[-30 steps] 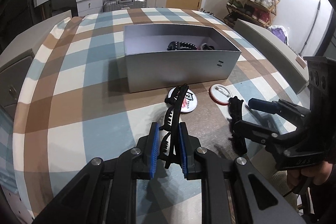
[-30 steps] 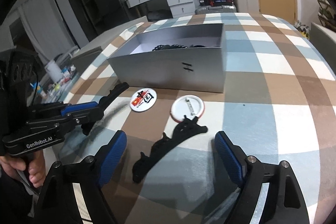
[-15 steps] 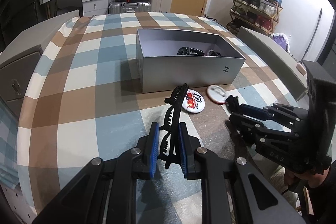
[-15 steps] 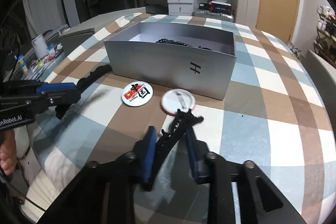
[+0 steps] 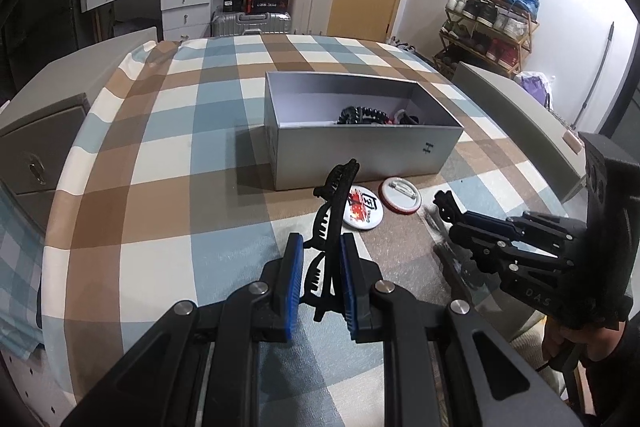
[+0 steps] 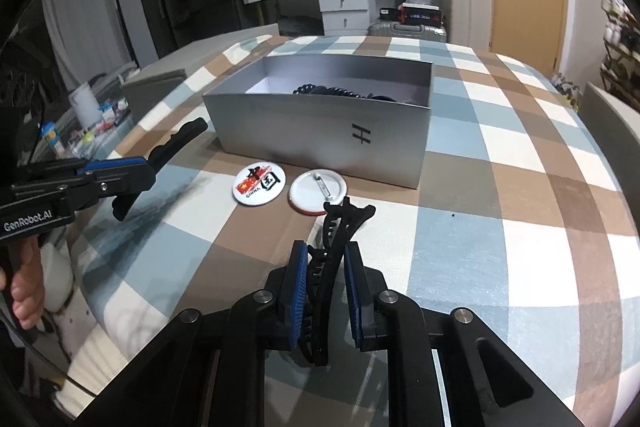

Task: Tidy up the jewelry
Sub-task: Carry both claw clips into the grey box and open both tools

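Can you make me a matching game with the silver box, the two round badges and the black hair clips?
Things:
1. left gripper
2. flag badge
3. plain white badge
4. bead bracelet

Places or states:
A. inside the silver box
B. pin side up on the cloth
C. picture side up on the cloth
D. shut on a black hair clip

Pairs: 1-D, 2-C, 3-B, 4-A

bead bracelet half hidden behind box wall, neighbouring dark items unidentifiable
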Motion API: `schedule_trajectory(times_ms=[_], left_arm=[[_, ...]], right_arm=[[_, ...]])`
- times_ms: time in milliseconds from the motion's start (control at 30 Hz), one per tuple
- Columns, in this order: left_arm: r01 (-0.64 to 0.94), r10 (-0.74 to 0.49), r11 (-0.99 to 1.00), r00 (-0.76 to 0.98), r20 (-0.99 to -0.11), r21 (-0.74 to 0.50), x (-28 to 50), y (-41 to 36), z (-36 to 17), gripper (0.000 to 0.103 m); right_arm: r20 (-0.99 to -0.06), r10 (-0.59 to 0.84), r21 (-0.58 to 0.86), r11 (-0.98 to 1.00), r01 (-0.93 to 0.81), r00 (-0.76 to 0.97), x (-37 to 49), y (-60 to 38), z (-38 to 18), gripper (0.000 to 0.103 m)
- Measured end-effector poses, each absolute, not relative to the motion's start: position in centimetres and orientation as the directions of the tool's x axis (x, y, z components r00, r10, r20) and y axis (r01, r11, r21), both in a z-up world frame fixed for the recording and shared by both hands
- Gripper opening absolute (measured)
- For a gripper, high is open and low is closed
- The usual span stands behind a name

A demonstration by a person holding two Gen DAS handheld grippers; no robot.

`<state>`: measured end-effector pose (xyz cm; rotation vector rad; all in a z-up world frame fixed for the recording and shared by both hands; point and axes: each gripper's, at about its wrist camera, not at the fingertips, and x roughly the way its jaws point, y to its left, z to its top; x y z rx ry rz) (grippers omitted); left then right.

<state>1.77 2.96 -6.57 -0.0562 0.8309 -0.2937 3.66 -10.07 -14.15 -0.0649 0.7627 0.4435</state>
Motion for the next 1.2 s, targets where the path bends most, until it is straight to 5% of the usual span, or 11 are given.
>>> schedule_trajectory(times_ms=[367,867,1200], left_arm=[[0.235,-0.280,0.958,0.668,-0.690,-0.162,1.8,2.9,-4.3,0.013],[0.275,-0.310,0.949,0.731,-0.608,-0.154,6.6,1.5,-1.0,0.013],[0.309,-0.357,0.933,0.715,-0.602,-0.186,10.5,-0.2,-1.2,0.013]], right_arm=[[-0.574,0.510,0.289,0.858,-0.425,0.641,2.7,-12.7,-12.0,0.017],[-0.398,0.601,0.291,0.799,-0.526,0.693,6.6,-13.0,-4.8,0.018],[-0.362,0.639,0.312,0.769,-0.558,0.679,11.6,-12.6,-4.0,0.018]])
